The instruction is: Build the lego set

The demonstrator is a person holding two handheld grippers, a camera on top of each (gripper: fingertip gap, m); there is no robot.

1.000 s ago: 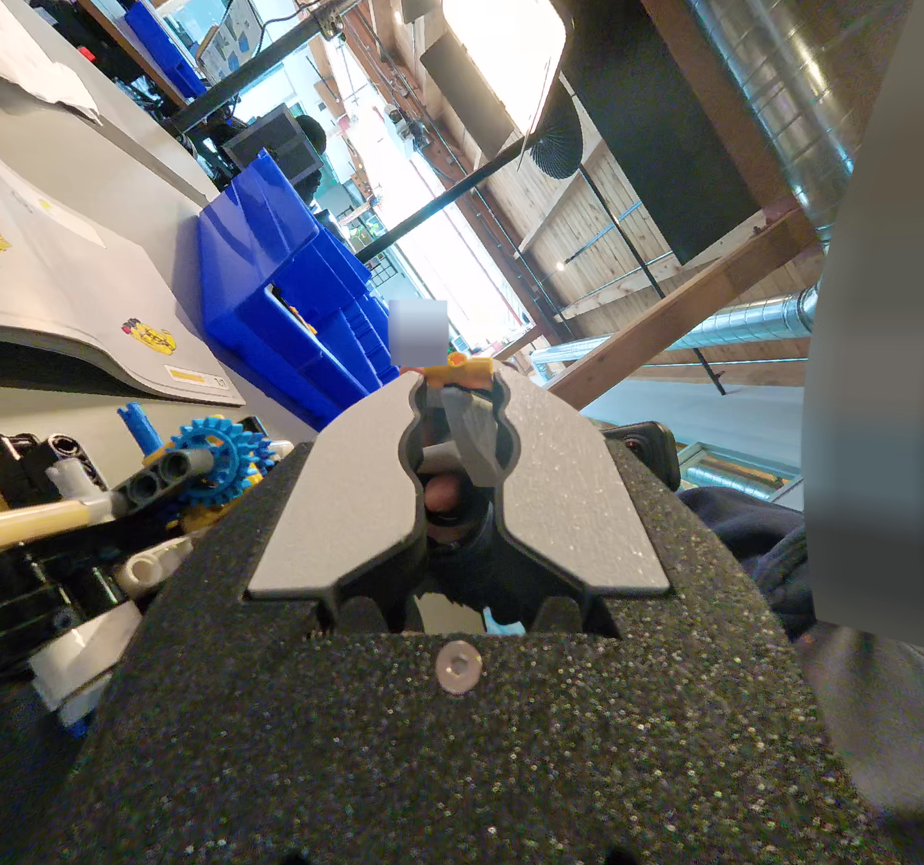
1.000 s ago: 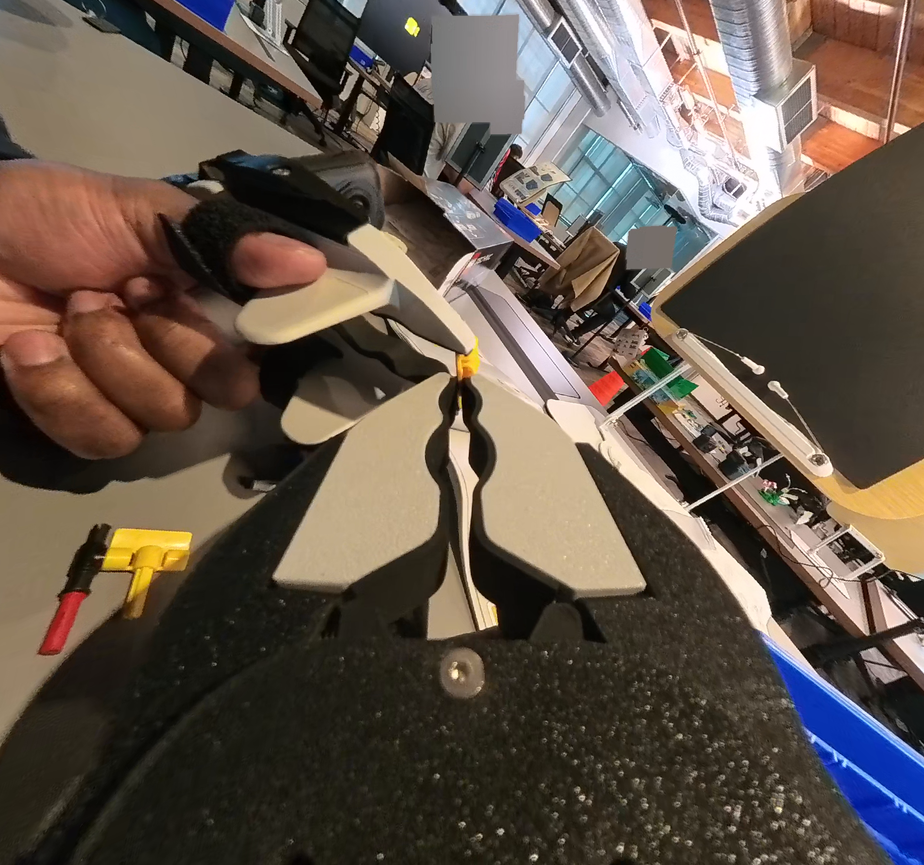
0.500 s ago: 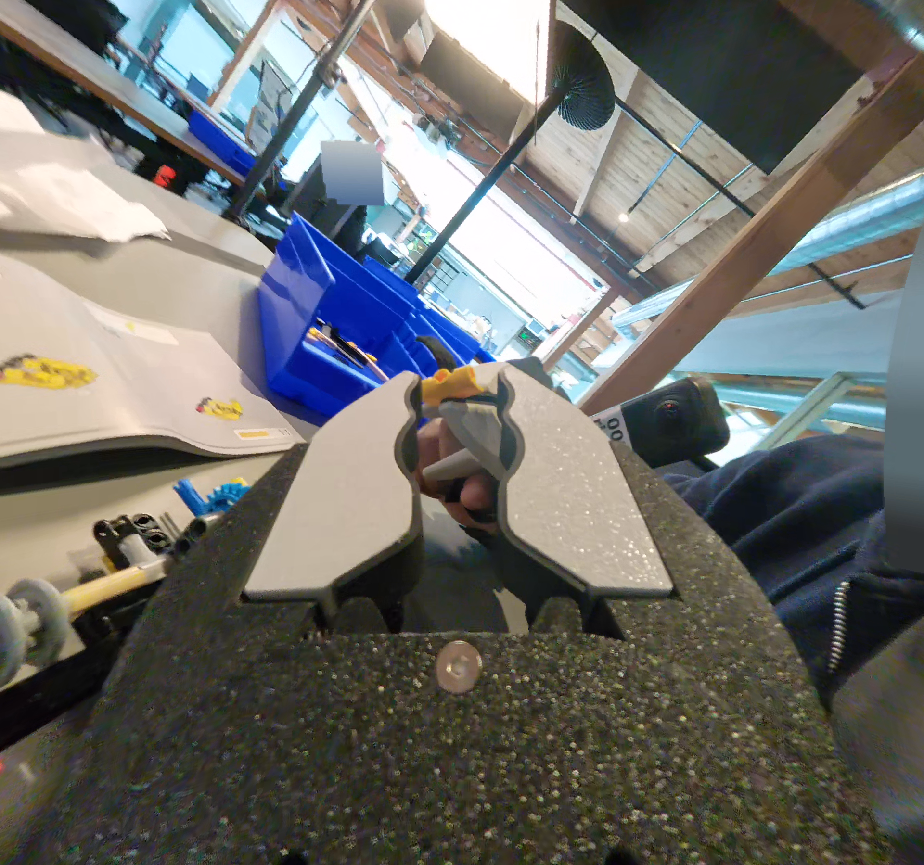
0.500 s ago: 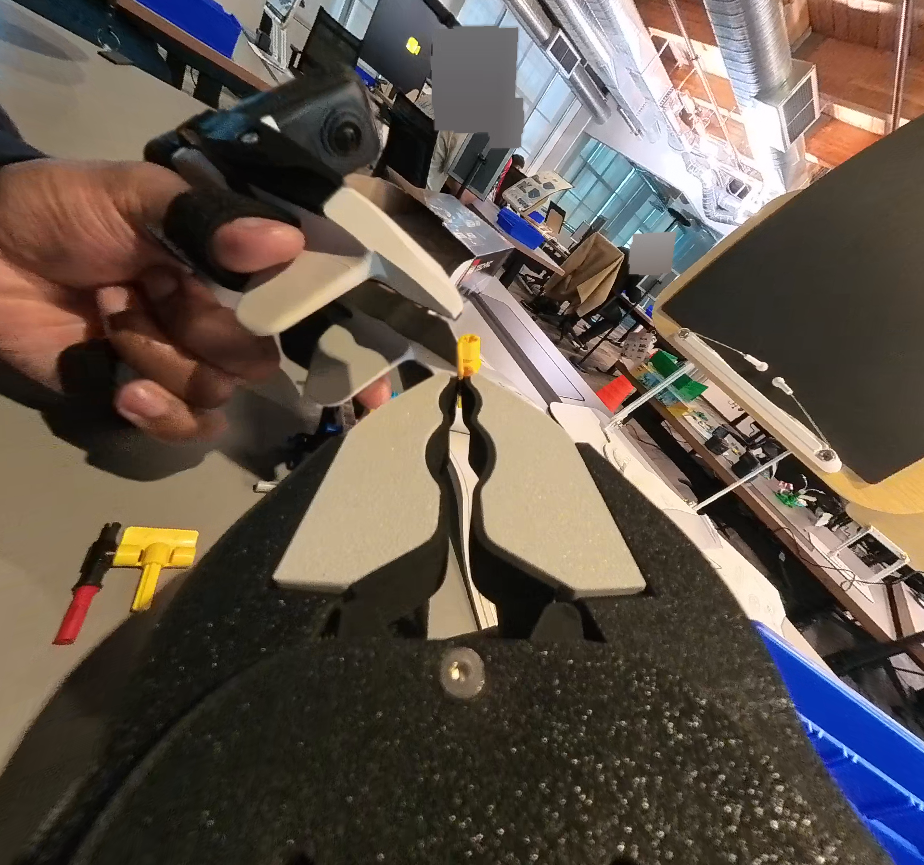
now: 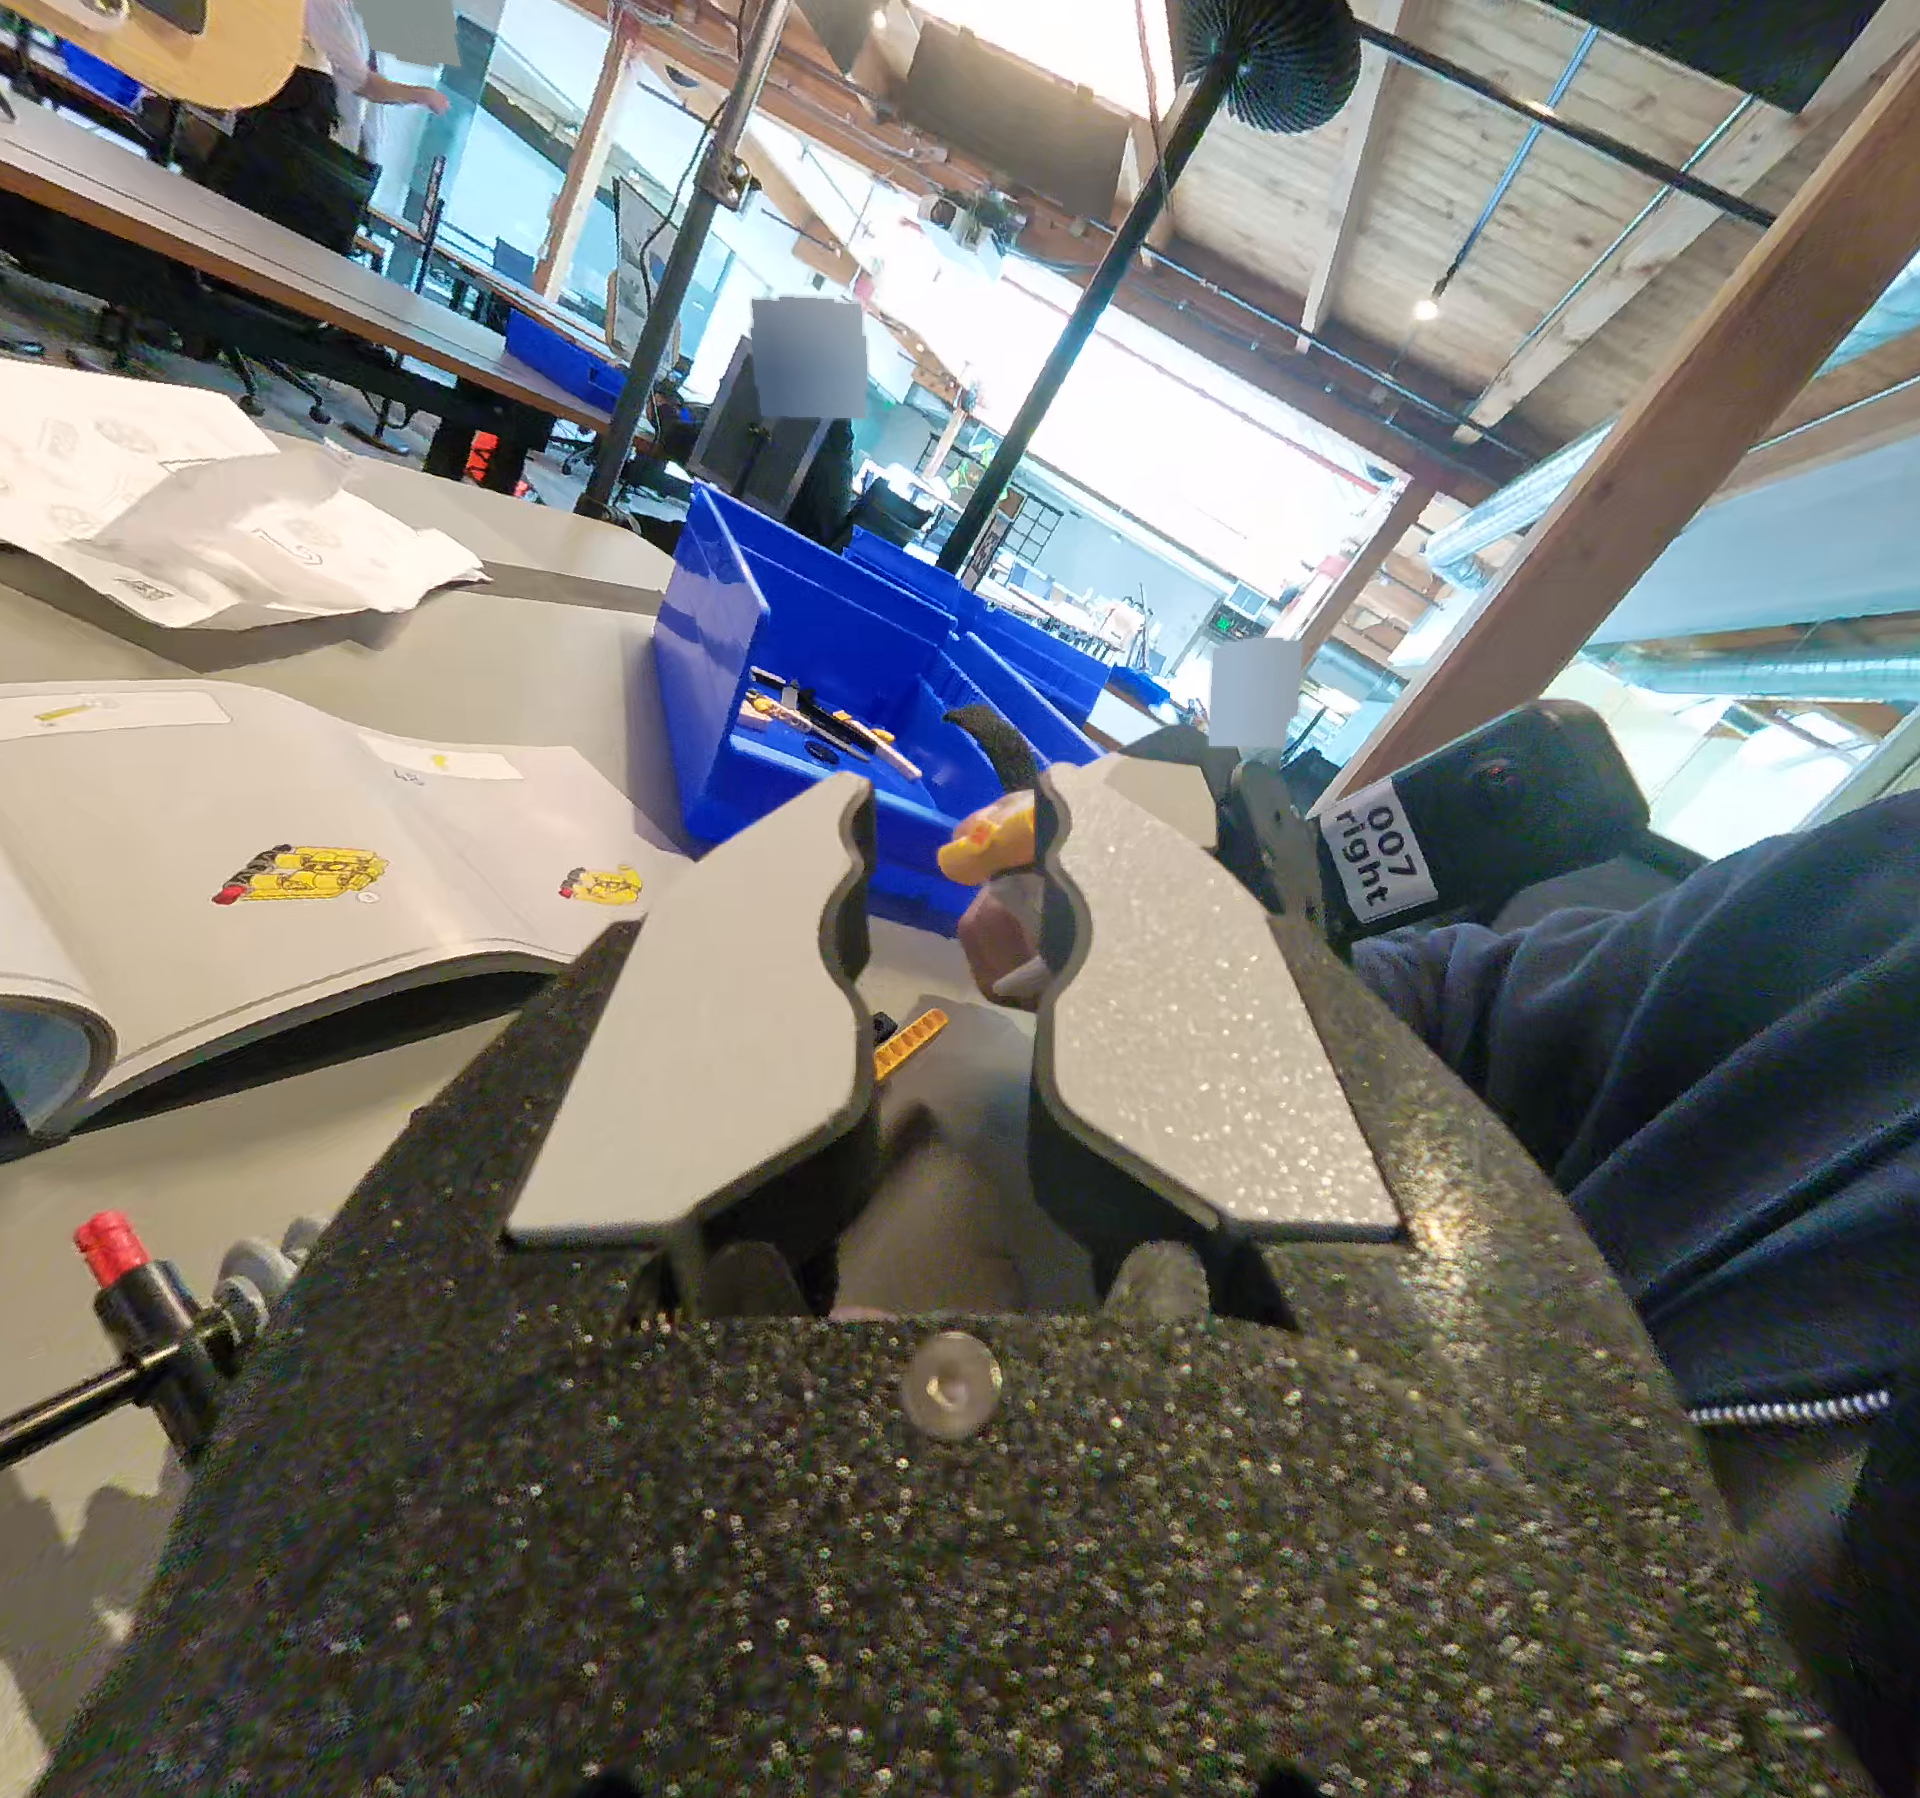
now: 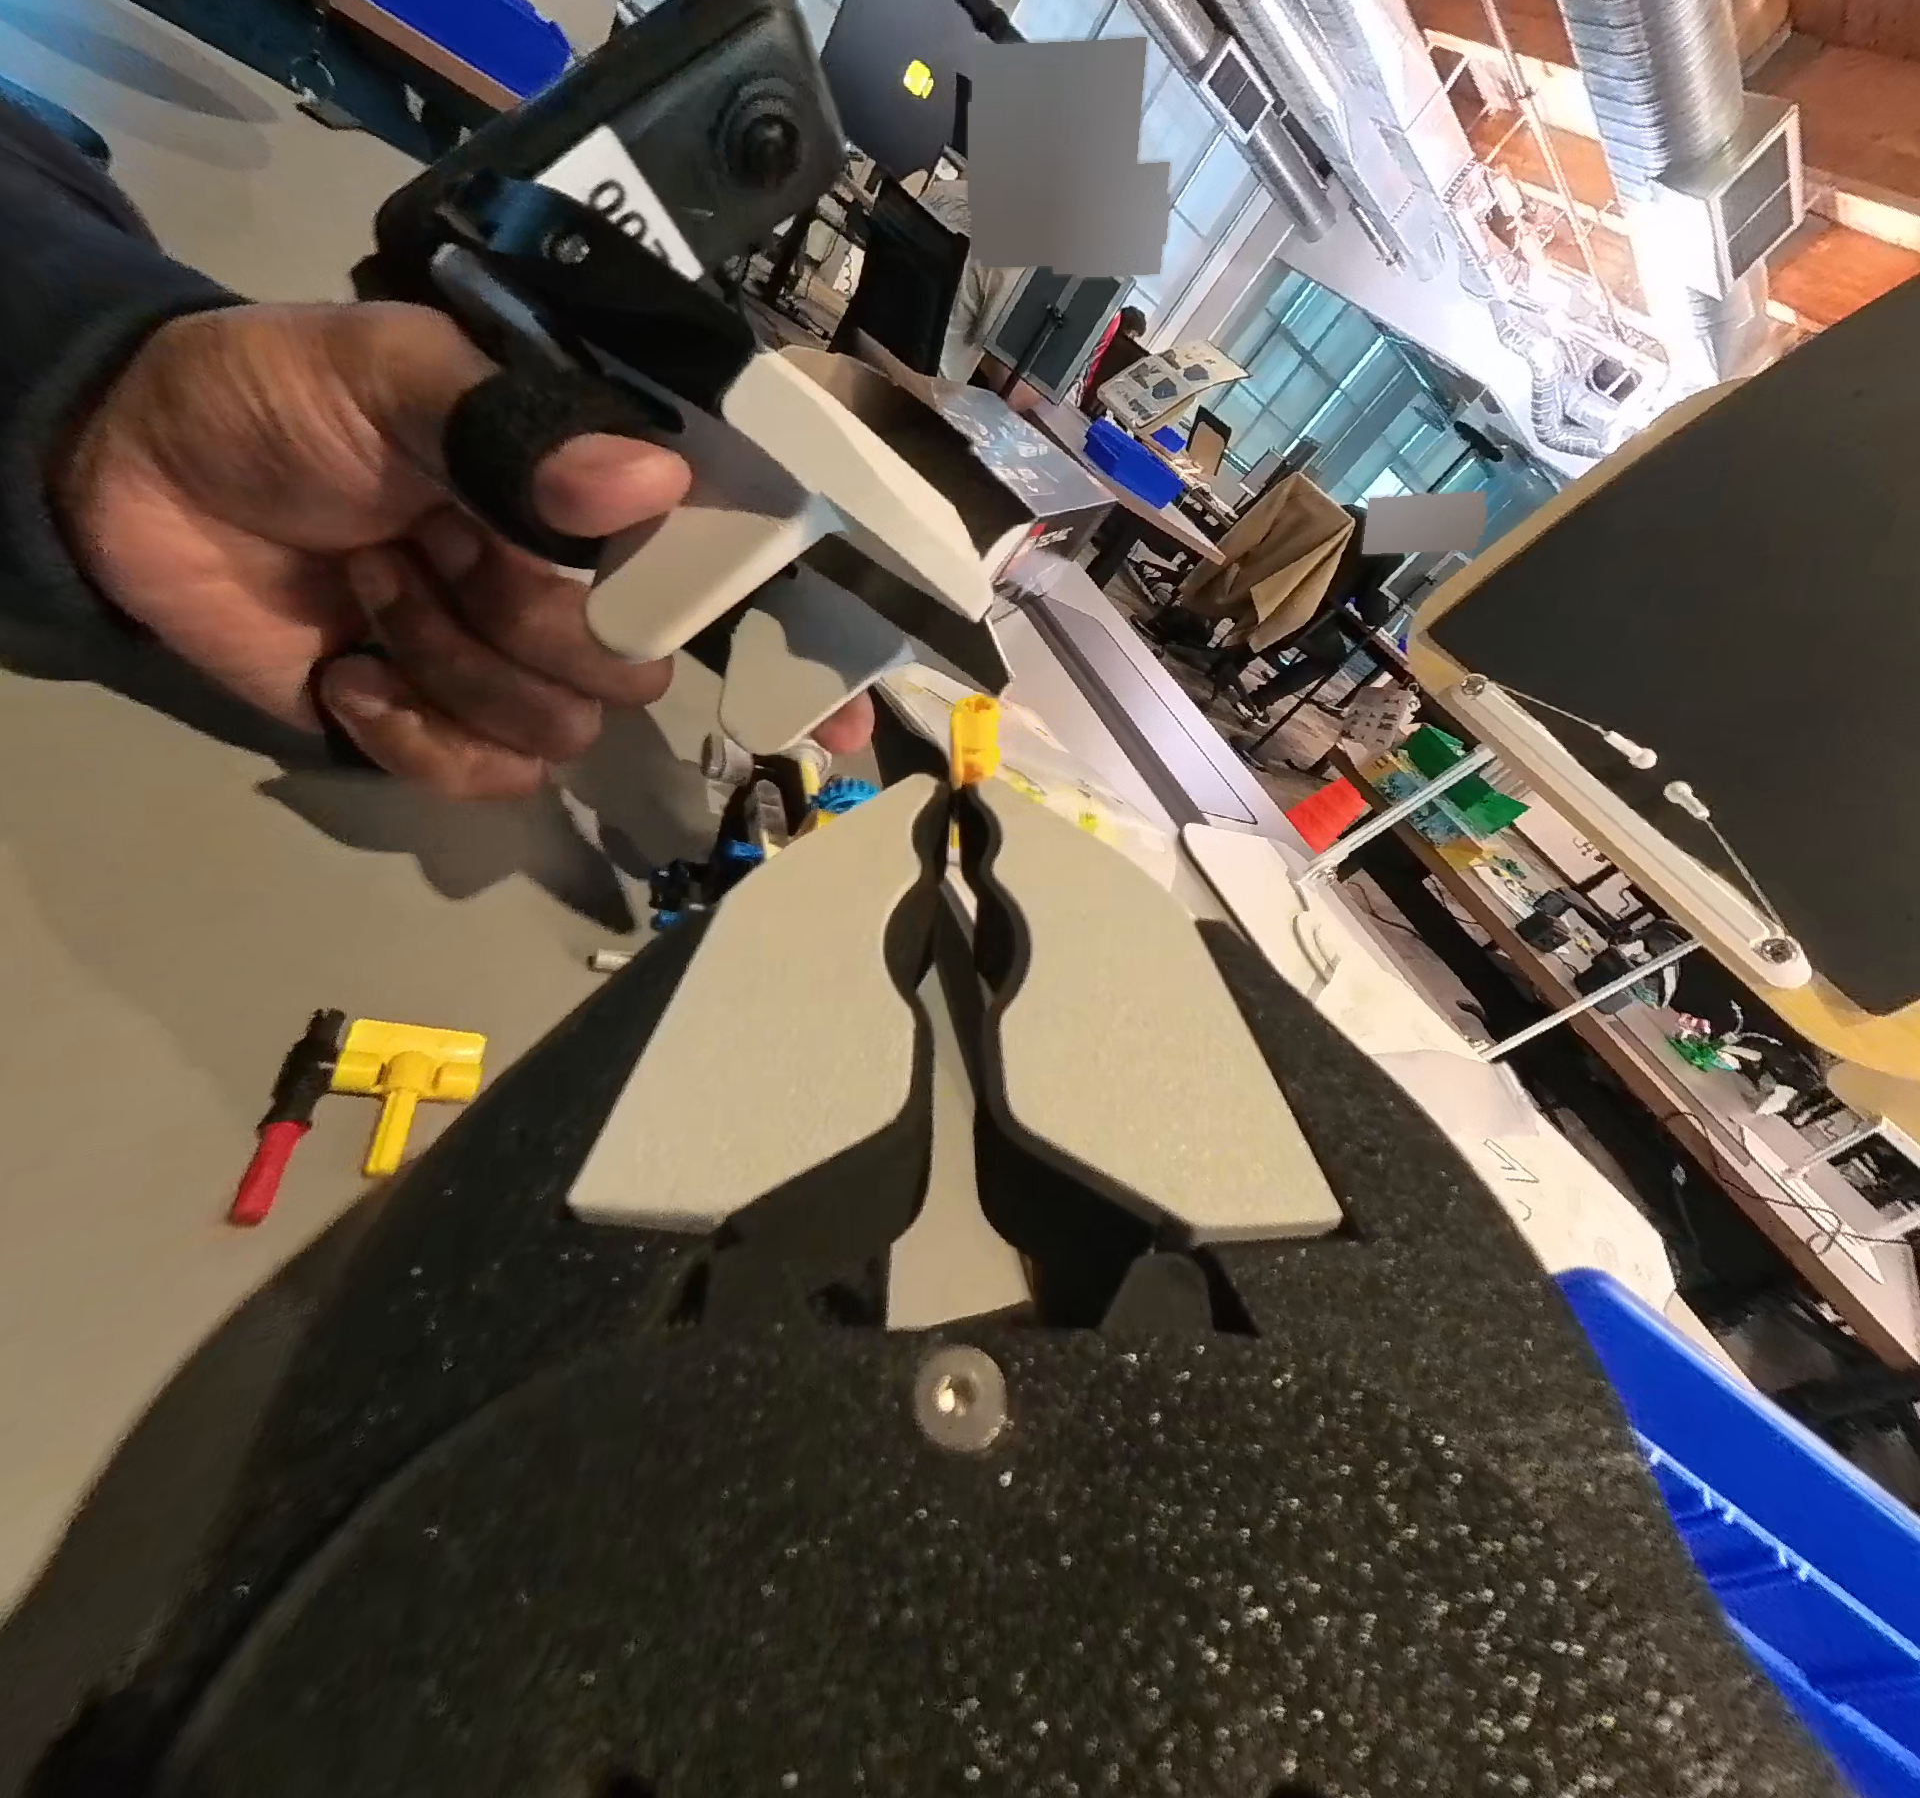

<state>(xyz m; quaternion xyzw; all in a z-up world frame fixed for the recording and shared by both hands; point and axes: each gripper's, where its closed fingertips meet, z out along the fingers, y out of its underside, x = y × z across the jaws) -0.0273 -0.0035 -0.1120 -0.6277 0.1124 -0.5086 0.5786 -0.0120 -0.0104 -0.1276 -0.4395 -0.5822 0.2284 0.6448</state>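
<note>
**Right gripper pinches a small yellow lego piece; left gripper stands spread**

In the right wrist view, our right gripper [image 6: 958, 798] fills the lower half of the frame, its grey fingers pressed together on a small yellow lego piece [image 6: 975, 732] that sticks up just above their tips at centre. Above and left of it, a hand [image 6: 343, 543] holds our left gripper [image 6: 940, 631], whose fingers stand parted just beside the yellow piece, not touching it. At lower left, a yellow T-shaped part [image 6: 410, 1062] joined to a black and red pin [image 6: 278, 1120] lies on the grey table [image 6: 135, 875]. A cluster of loose blue and black lego parts [image 6: 748, 834] sits at mid-left.

In the left wrist view, the fingers show a wide gap at centre with nothing between them. An open instruction booklet [image 5: 260, 865] lies at left, and a blue bin [image 5: 831, 699] stands above centre.
</note>
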